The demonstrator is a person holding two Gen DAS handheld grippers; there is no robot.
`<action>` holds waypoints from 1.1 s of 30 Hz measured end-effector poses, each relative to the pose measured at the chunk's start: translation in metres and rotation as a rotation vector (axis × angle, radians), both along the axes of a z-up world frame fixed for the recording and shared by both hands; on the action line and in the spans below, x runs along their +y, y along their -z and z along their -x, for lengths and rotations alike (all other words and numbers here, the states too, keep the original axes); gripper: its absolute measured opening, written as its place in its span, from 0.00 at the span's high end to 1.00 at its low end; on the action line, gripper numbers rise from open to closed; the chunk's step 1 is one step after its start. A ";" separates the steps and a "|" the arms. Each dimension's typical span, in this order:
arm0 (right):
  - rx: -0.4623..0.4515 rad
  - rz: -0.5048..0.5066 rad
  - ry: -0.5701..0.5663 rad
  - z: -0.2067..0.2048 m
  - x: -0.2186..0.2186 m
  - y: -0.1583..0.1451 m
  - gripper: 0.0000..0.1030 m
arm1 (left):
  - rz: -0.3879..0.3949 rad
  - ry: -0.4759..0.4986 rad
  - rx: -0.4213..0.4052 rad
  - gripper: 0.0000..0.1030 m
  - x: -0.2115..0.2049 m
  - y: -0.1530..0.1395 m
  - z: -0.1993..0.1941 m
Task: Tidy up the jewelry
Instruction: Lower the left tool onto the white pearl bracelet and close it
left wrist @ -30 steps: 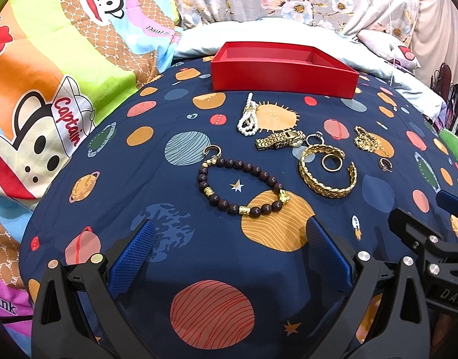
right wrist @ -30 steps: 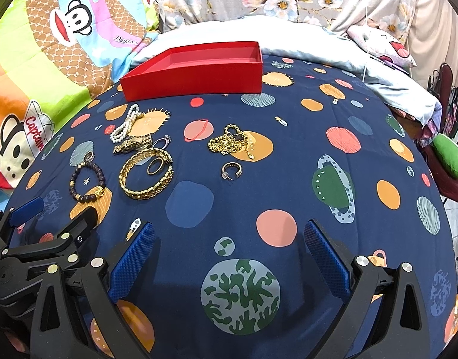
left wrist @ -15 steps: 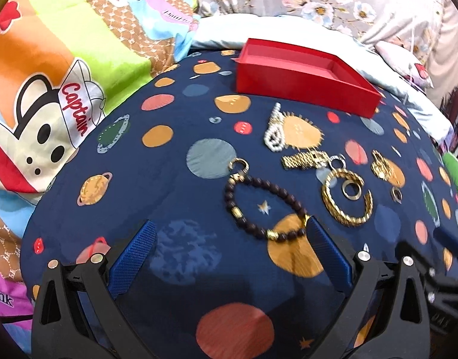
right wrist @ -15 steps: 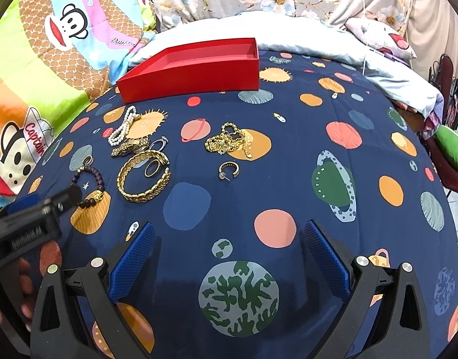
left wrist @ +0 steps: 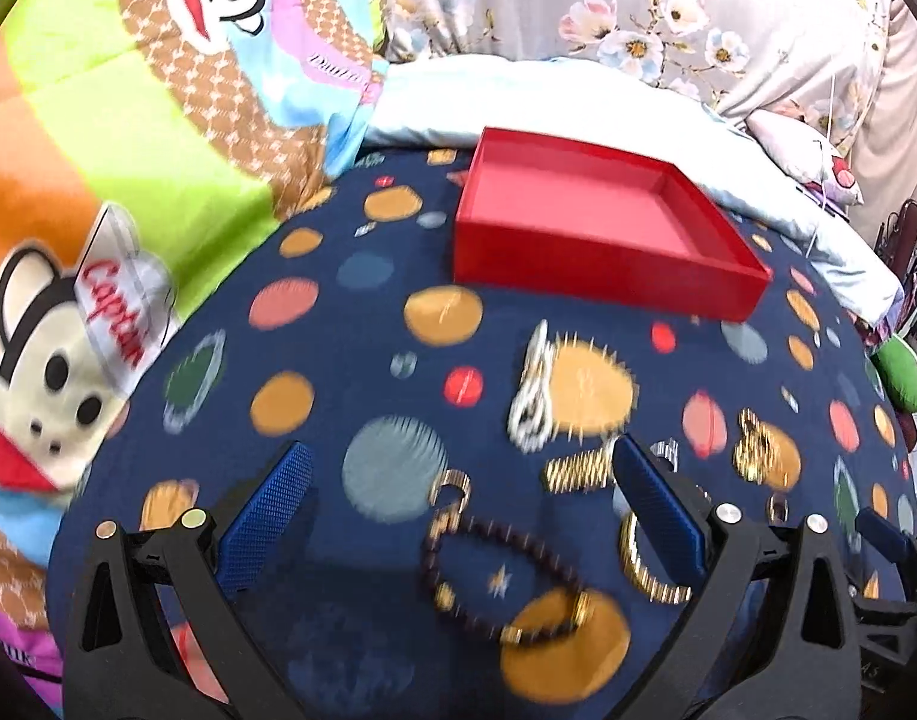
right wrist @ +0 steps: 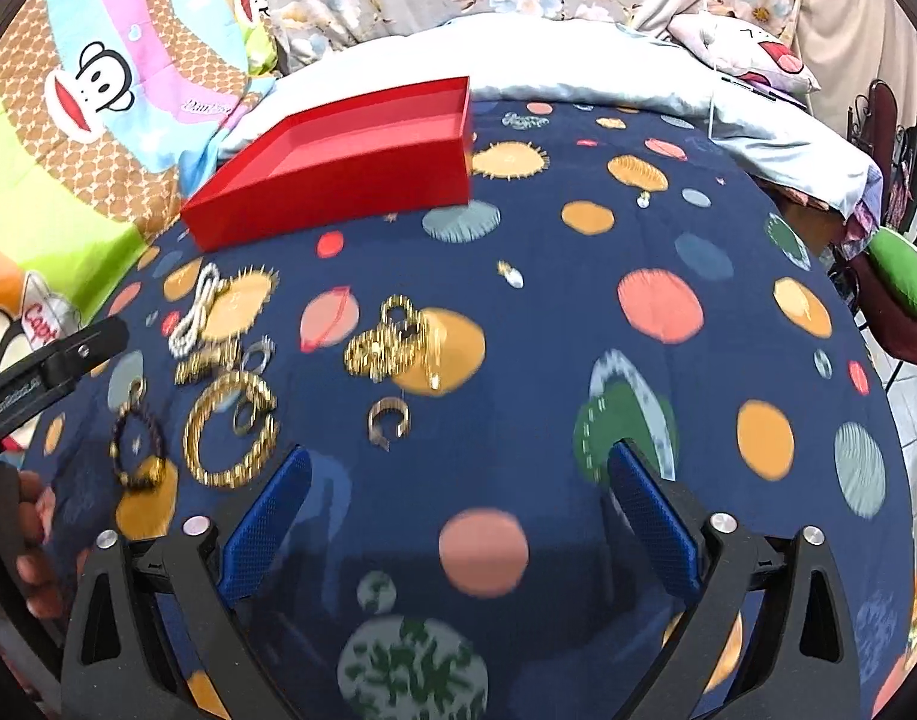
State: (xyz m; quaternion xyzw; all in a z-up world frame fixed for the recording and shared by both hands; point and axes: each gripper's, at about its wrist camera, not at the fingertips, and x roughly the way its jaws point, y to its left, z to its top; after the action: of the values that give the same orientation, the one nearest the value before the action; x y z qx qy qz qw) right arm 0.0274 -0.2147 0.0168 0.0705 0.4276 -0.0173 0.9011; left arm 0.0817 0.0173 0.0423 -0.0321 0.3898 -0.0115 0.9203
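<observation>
An empty red tray (left wrist: 602, 240) (right wrist: 350, 162) sits at the far side of the planet-print bedspread. In front of it lie a white pearl piece (left wrist: 533, 396) (right wrist: 194, 312), a gold watch band (left wrist: 578, 468), a dark bead bracelet (left wrist: 500, 576) (right wrist: 135, 444), a wide gold bangle (right wrist: 230, 429) and a gold chain heap (right wrist: 392, 345). A small gold ring (right wrist: 388, 420) lies just beyond my right gripper (right wrist: 458, 516), which is open and holds nothing. My left gripper (left wrist: 458, 516) is open over the bead bracelet, with nothing between its pads.
The bedspread (right wrist: 668, 306) drops off at the right toward a floor with a green cushion (right wrist: 902, 270). A cartoon-monkey quilt (left wrist: 116, 192) lies left, pale pillows behind the tray. A hand (right wrist: 29, 546) on the other tool shows at the right view's left edge.
Both grippers have moved forward toward the jewelry. The bead bracelet now lies between the left gripper's fingers in its view; the small ring has come close to the right gripper. Both views are motion-blurred.
</observation>
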 end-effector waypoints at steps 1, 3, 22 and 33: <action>0.000 -0.005 -0.003 -0.004 0.000 -0.001 0.11 | -0.005 -0.003 0.002 0.05 -0.002 0.000 -0.008; -0.001 -0.003 -0.012 -0.013 0.001 -0.002 0.16 | -0.003 0.001 0.015 0.05 -0.006 0.001 -0.022; 0.010 -0.015 -0.036 -0.024 0.007 0.000 0.21 | 0.056 0.129 0.134 0.86 -0.024 0.034 -0.065; -0.003 0.017 -0.085 -0.030 0.016 -0.006 0.54 | 0.093 0.108 0.044 0.86 -0.007 -0.001 -0.034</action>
State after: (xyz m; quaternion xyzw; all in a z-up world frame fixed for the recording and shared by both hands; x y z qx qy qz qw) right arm 0.0575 -0.1990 0.0232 0.0448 0.4289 0.0175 0.9021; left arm 0.1160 0.0102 0.0434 -0.0542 0.4102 -0.0784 0.9070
